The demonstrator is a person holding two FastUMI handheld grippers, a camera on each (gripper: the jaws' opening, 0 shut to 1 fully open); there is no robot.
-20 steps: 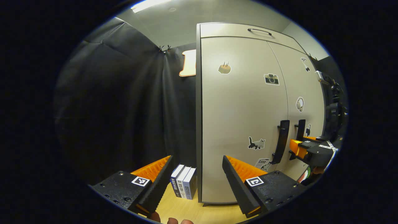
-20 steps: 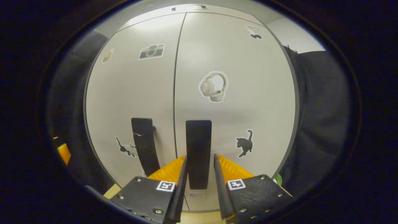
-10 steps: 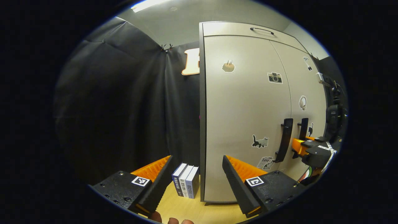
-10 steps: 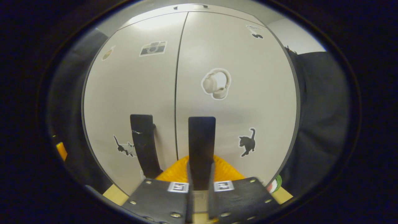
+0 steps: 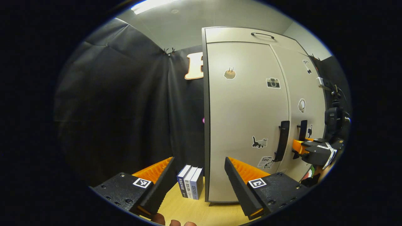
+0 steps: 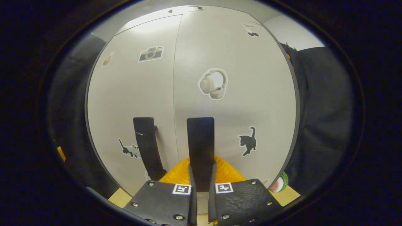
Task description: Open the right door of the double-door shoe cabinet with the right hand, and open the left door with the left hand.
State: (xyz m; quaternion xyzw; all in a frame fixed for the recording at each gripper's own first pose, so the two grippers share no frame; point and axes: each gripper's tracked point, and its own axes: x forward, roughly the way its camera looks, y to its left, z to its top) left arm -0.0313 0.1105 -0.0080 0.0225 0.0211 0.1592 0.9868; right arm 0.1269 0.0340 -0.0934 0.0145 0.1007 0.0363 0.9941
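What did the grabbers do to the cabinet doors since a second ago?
The right gripper closed its fingers onto the right door handle; a second ago they stood open on either side of it. The right door now looks just barely pulled out at the seam. The left gripper stayed open, away from the left door handle; the left door stayed shut.

Both tongs [image 5: 198, 180] [image 6: 201, 191] carry black screwed housings, square black-and-white markers and ribbed fingers.
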